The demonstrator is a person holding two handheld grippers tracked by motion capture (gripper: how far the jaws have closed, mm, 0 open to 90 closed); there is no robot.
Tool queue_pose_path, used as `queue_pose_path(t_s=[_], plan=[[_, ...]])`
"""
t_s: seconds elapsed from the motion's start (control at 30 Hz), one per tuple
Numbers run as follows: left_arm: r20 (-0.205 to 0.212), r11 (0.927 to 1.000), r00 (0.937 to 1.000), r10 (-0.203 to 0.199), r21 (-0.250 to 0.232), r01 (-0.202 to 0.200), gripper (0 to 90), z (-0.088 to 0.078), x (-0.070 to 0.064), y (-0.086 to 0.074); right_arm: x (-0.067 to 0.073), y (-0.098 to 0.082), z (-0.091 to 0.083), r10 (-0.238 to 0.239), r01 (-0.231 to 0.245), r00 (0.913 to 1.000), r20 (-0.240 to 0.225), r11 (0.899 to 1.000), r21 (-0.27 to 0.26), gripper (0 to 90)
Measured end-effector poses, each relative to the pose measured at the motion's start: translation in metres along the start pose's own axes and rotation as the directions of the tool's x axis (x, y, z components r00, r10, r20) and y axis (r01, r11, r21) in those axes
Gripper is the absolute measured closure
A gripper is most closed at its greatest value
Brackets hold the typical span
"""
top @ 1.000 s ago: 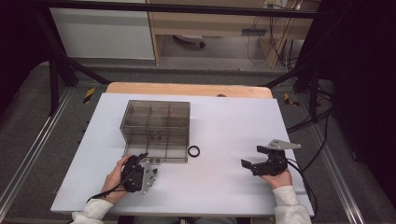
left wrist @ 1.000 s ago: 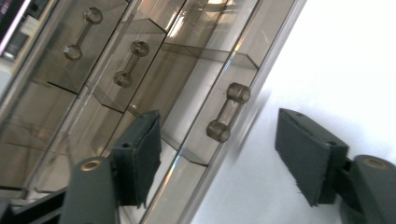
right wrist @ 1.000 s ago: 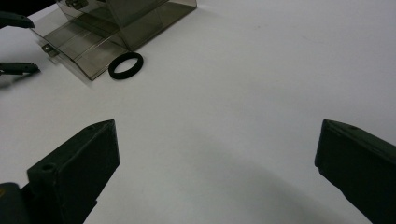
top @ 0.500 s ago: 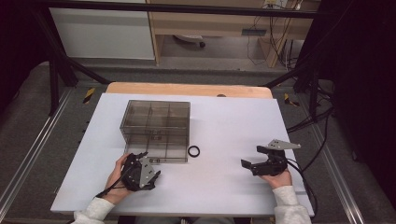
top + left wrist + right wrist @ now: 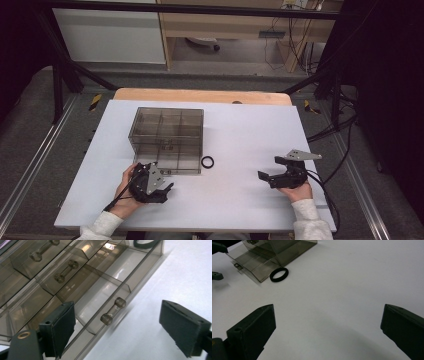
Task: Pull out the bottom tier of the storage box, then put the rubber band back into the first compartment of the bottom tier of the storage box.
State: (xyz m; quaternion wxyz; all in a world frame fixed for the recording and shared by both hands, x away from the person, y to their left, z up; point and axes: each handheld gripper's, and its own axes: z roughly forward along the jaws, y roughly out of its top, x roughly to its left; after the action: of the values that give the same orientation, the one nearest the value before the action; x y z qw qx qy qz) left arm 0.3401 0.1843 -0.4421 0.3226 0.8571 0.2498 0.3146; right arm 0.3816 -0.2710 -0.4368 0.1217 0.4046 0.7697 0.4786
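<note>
A smoky see-through drawer box point(image 5: 167, 137) stands on the white table point(image 5: 240, 130). A black ring point(image 5: 207, 161) lies just off its front right corner. My left gripper point(image 5: 165, 192) sits at the box's front left. Its jaws have just been opening. In the left gripper view, the left gripper point(image 5: 125, 327) stands open around a clear drawer handle point(image 5: 113, 311), with a gap on either side. To the right my right gripper point(image 5: 269, 168) rests open on the table with nothing between its jaws. From the right gripper point(image 5: 327, 332) the ring point(image 5: 279, 274) lies ahead to the left.
The box point(image 5: 62, 277) has several drawers, each with a clear bar handle. A wooden strip point(image 5: 200, 95) runs along the table's far edge. Dark frame bars and cables flank the table on both sides.
The left gripper's jaws have spread wider by the box front and the hand has shifted slightly. The right gripper, the ring and the box have stayed put.
</note>
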Motion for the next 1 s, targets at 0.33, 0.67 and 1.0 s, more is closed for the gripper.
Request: queue_pose_path(t_s=[0.33, 0.67, 1.0], plan=[[0.041, 0.9979, 0.9972, -0.062, 0.019, 0.061, 8.4, 0.002, 0.003, 0.003, 0.0, 0.0, 0.0, 0.0, 0.0, 1.0, -0.001, 1.0, 0.002, 0.3], [0.089, 0.9914, 0.9876, -0.13, 0.028, 0.128, 4.8, 0.003, 0.009, 0.007, -0.001, 0.0, 0.0, 0.003, -0.003, 1.0, 0.0, 1.0, 0.003, 0.3], [0.126, 0.9871, 0.9792, -0.159, 0.039, 0.155, 1.8, 0.003, 0.011, 0.012, 0.0, 0.0, 0.0, 0.005, -0.005, 1.0, -0.002, 1.0, 0.003, 0.3]])
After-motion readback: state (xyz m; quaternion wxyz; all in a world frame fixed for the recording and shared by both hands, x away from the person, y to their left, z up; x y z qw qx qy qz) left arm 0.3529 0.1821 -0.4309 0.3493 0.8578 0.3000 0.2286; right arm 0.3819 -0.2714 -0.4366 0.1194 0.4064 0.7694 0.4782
